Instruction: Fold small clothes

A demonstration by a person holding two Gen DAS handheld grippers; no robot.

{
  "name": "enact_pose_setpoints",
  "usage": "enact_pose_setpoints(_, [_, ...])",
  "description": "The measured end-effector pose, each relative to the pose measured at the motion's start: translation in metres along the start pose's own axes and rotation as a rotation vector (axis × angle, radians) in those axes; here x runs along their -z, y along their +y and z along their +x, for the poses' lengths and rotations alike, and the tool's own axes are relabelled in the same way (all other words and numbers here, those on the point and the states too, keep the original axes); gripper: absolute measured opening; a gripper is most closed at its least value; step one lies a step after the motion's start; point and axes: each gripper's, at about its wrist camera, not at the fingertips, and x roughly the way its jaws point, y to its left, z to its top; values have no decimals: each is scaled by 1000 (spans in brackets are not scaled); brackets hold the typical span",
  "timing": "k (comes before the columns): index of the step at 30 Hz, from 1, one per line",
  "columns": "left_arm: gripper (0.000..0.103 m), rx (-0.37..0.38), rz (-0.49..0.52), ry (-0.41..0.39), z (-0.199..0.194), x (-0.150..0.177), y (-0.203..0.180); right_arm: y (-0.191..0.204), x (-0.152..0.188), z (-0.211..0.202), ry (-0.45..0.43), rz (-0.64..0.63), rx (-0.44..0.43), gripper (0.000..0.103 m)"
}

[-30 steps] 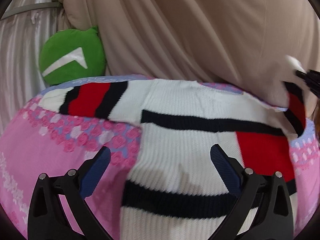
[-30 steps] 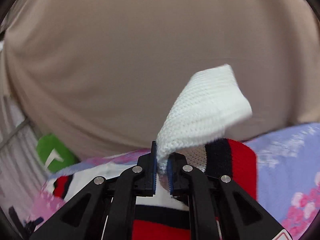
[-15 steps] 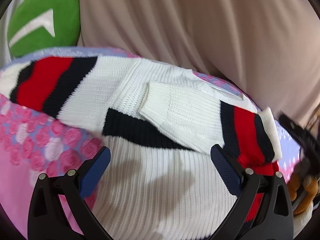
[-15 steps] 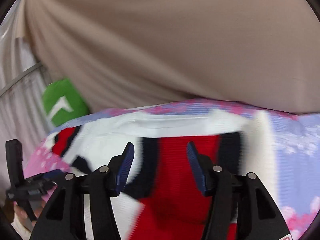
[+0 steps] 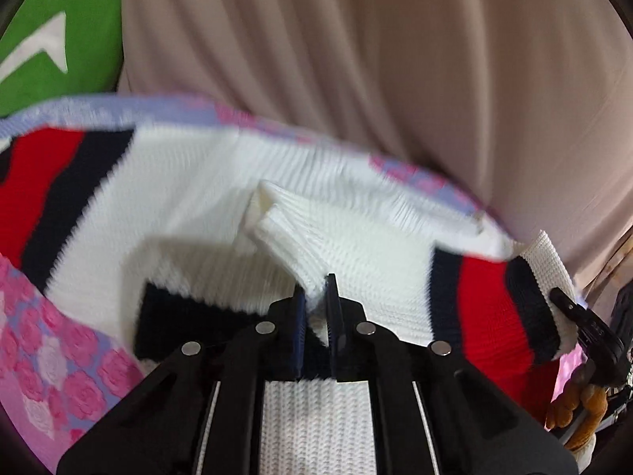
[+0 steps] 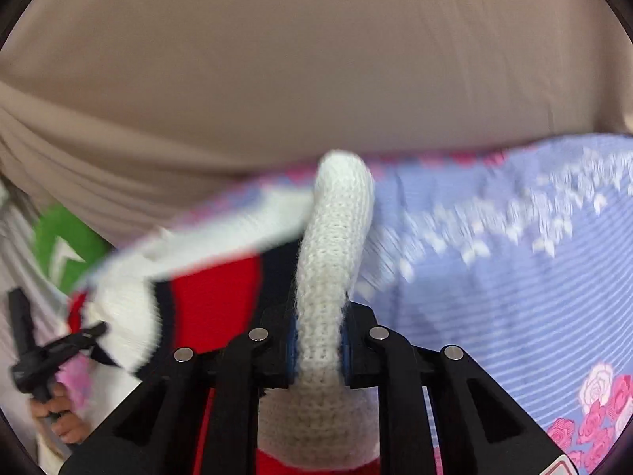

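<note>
Both hand-held grippers, left (image 5: 315,304) and right (image 6: 316,350), have closed, pinching folds of the sweater (image 5: 356,253).

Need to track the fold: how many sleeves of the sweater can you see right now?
2. One sleeve lies folded across the sweater front, pinched by the left gripper. The other sleeve lies spread at the far left; its cuff is out of view.

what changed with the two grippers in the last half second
Both were open half a second ago. Now the left hand-held gripper has closed on the sweater fabric, and the right hand-held gripper has closed on its white edge. The floral sheet and green cushion stayed.
</note>
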Motion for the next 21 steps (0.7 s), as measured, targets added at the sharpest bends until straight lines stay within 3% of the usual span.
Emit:
enact_pose_setpoints(2, [8, -12, 4, -47, -11, 0, -3, -9, -1, -8, -49, 1, 31, 15])
enact_pose_setpoints(3, [8, -18, 17, -38, -7, 3, -5, -17, 1, 4, -5, -16, 96, 15])
enact_pose_setpoints(5, [8, -53, 44, 28, 19, 15, -8, -39, 16, 49, 170, -39, 238, 15])
enact_pose_setpoints(7, [9, -88, 47, 84, 42, 30, -7, -44, 20, 46, 144, -26, 212, 16])
enact_pose_setpoints(10, [9, -91, 67, 34, 37, 38, -9, -41, 13, 4, 41, 36, 163, 17])
enact_pose_setpoints(12, [11, -105, 80, 25, 37, 42, -13, -23, 14, -21, -37, -5, 133, 17])
enact_pose_setpoints(15, [12, -123, 97, 15, 36, 45, -18, 3, 24, -16, 31, -117, 92, 15])
enact_pose_setpoints(17, [14, -142, 108, 10, 39, 44, -17, -4, 42, 20, 165, -161, 216, 13])
enact_pose_setpoints(18, [14, -146, 109, 8, 39, 44, -16, -11, 47, 35, 212, -155, 264, 7])
enact_pose_setpoints(21, [16, -144, 104, 8, 38, 41, -12, -21, 43, 17, 147, -69, 213, 4])
